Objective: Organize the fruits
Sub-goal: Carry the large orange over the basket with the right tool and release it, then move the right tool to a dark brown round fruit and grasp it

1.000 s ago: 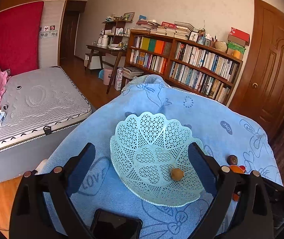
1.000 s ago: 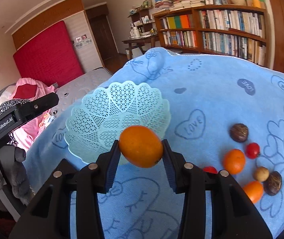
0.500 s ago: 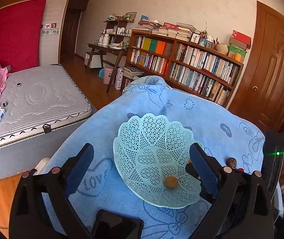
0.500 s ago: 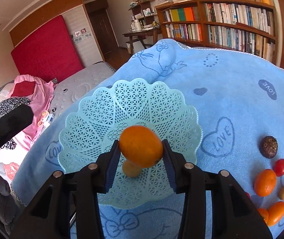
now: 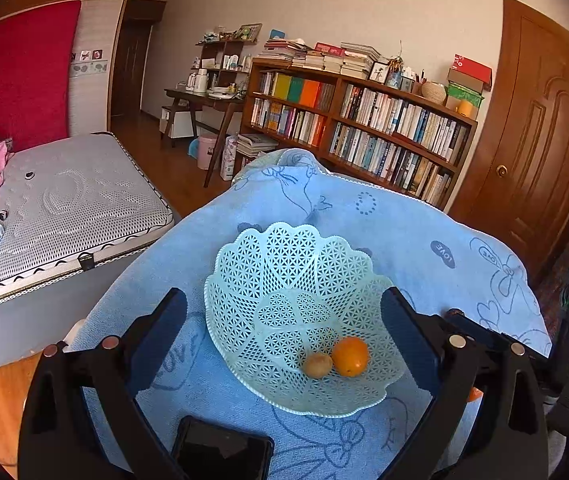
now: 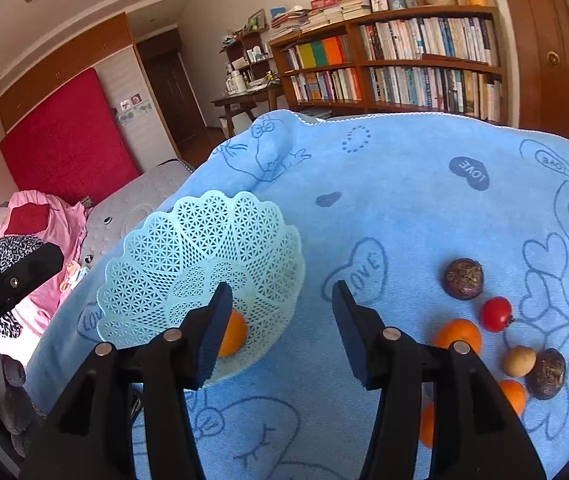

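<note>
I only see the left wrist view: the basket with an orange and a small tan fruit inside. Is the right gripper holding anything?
Observer: No. The right gripper is open and empty, at the edge of the basket.
Operator: What fruit lies outside the basket?
Observer: On the blue cloth to the basket's right: three orange fruits, a red tomato, a small tan fruit and two dark brown fruits.
Operator: Which sits closest to the right gripper?
Observer: An orange one low in the view, partly hidden behind the gripper's right finger.
</note>
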{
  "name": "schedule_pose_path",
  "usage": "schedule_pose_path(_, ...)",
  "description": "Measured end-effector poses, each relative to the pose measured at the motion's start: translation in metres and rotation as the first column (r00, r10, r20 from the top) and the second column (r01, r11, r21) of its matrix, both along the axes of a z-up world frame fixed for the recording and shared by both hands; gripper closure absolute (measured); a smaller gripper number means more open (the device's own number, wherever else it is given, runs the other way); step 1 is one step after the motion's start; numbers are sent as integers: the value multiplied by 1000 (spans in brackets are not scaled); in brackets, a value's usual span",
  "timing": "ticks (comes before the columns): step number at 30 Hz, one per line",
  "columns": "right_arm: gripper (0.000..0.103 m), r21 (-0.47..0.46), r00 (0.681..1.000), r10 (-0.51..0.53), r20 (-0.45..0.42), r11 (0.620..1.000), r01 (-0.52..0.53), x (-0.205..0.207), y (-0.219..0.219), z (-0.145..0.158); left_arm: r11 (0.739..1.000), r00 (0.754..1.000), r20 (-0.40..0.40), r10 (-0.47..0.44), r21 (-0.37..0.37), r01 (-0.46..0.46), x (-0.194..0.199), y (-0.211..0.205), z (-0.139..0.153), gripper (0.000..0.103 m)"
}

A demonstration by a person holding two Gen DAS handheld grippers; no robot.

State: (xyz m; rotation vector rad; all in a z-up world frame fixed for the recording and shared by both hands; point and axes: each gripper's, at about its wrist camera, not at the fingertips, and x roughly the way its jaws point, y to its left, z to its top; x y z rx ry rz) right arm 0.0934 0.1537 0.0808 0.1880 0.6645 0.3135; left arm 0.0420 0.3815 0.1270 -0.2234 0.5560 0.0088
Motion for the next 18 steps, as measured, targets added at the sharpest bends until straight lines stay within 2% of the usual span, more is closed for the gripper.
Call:
schedule_pose_path(9,47,3,991,-131,10,991,131,-22,-57,-1,999,999,-2,-46,18,46,-3,-19,-3,4)
schedule_pose_path(18,45,-11,962,-274,-6,962,274,-41,-127,-7,994,995,-11,-96,42,96,-5,-40,-7,3)
